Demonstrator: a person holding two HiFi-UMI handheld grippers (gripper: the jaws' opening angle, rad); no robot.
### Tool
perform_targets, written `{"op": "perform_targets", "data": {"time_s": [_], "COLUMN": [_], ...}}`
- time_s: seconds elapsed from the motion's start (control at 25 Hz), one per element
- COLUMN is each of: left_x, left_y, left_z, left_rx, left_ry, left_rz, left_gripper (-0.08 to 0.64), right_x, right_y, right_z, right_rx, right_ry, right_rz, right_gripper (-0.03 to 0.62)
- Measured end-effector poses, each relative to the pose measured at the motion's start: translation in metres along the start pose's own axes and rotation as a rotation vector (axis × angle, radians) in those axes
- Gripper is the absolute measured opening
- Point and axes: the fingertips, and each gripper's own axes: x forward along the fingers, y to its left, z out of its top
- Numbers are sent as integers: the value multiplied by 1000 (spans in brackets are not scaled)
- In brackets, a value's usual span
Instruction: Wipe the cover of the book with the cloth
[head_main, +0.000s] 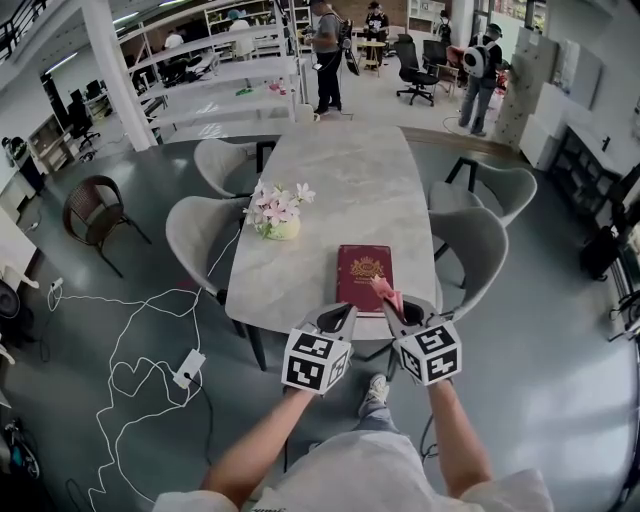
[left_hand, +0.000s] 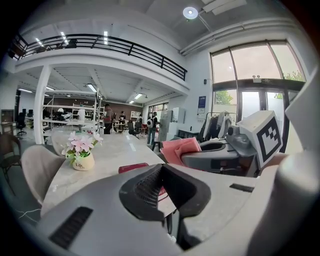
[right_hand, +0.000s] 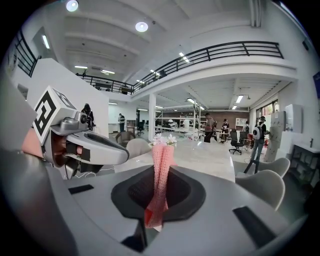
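I'm hovering the right gripper (head_main: 393, 303), clamped on the cloth (head_main: 387, 292), over the book's (head_main: 362, 270) near edge, with the left gripper (head_main: 338, 318) closed on nothing, so the wiping's not looking started yet.

The flower pot (left_hand: 83, 161) reads "Life".

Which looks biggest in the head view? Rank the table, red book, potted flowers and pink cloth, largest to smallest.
1. table, by far the largest.
2. red book and potted flowers: near alike in spread, too close to rank.
3. pink cloth, smallest; only a bunched tip shows.
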Motion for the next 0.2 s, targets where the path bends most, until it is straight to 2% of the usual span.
{"op": "perform_targets", "data": {"time_s": [0.2], "left_x": [-4], "left_y": [-2], "left_z": [3], "left_rx": [7], "left_ry": [-3], "left_rz": [-7], "left_gripper": [8], "right_x": [-1], "right_y": [4], "right_z": [4], "right_rx": [-2], "right_ry": [-5], "right_rz": [-1], "right_gripper": [15]}}
